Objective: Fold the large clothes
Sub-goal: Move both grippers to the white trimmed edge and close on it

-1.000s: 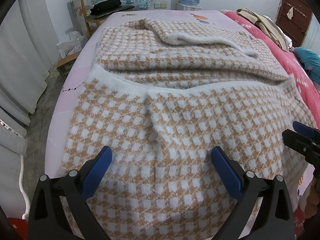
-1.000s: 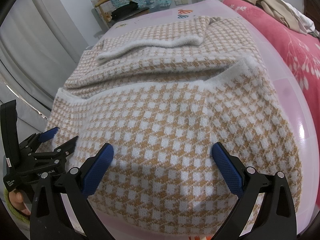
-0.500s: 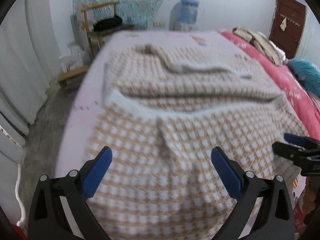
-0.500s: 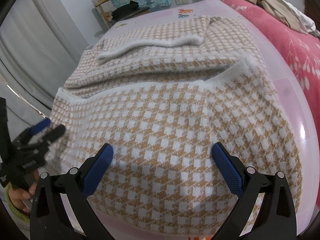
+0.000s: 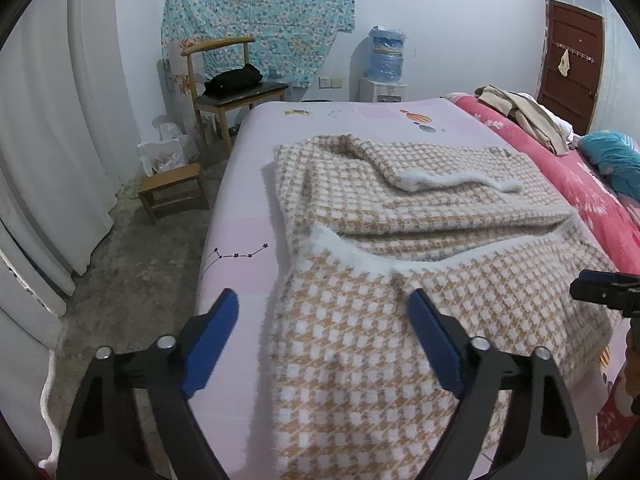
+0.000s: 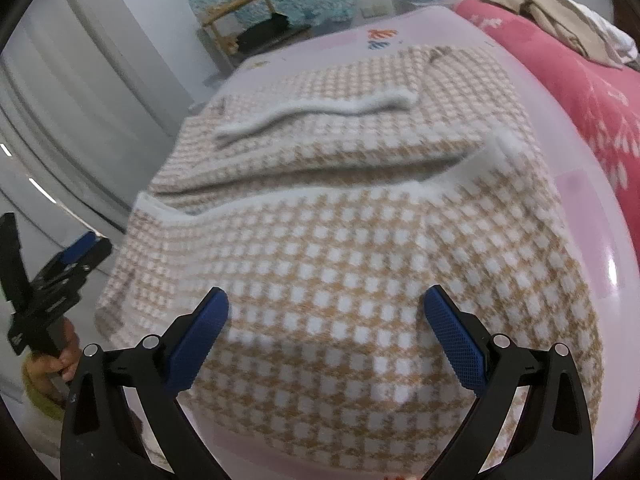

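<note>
A fuzzy tan-and-white checked garment point(image 5: 440, 220) lies partly folded on the pink bed sheet point(image 5: 244, 184), its near part turned up over the rest with a white hem across. My left gripper point(image 5: 324, 316) hovers above the garment's near left edge. Its jaws are closing, the cloth edge lies below and between them, and the pads press on nothing. In the right wrist view my right gripper point(image 6: 324, 304) stands open just above the garment point(image 6: 340, 220), near its front edge. The left gripper point(image 6: 76, 256) shows at that view's left, held by a hand.
Left of the bed are a bare concrete floor, a low wooden stool point(image 5: 172, 188), a wooden chair point(image 5: 228, 80) with a black item, and white curtains. A water dispenser point(image 5: 384, 60) stands at the far wall. A red blanket point(image 5: 568, 176) with piled clothes point(image 5: 516, 112) lies to the right.
My left gripper has pulled back, up and to the left, off the middle of the garment to its left edge, and its jaws have narrowed. The right gripper has stayed put, tilting slightly.
</note>
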`<state>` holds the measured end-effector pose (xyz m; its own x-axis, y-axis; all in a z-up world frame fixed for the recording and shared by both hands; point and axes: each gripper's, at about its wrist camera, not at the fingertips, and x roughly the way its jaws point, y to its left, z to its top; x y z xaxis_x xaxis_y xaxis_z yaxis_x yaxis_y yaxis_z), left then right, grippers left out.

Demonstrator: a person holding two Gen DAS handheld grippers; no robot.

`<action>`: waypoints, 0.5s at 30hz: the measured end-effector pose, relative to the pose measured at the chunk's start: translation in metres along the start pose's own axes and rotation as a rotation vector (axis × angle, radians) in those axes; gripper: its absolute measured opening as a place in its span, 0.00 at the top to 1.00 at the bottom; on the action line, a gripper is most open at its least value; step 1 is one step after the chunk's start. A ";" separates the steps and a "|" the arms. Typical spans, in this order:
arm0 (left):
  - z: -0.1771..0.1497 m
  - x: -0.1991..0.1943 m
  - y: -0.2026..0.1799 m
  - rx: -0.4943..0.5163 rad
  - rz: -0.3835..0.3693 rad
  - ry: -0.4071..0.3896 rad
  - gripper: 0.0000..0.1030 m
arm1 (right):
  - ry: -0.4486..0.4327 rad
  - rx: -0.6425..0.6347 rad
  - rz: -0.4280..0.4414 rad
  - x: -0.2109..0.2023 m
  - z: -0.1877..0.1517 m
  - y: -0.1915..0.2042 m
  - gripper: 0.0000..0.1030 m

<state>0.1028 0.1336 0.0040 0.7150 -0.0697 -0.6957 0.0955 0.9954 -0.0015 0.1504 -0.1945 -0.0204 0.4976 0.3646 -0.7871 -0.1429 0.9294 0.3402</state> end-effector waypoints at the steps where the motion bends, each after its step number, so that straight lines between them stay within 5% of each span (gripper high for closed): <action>1: 0.002 0.004 -0.002 -0.002 -0.006 0.008 0.27 | 0.000 -0.006 0.008 0.001 0.000 0.001 0.08; 8: 0.012 0.030 0.005 -0.056 -0.067 0.058 0.56 | 0.023 -0.050 -0.015 0.008 -0.002 0.007 0.08; 15: 0.027 0.067 0.016 -0.100 -0.142 0.114 0.59 | 0.027 -0.058 -0.023 0.013 -0.002 0.012 0.08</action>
<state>0.1711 0.1432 -0.0230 0.6154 -0.2079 -0.7603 0.1169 0.9780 -0.1728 0.1537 -0.1790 -0.0275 0.4781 0.3442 -0.8080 -0.1814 0.9389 0.2926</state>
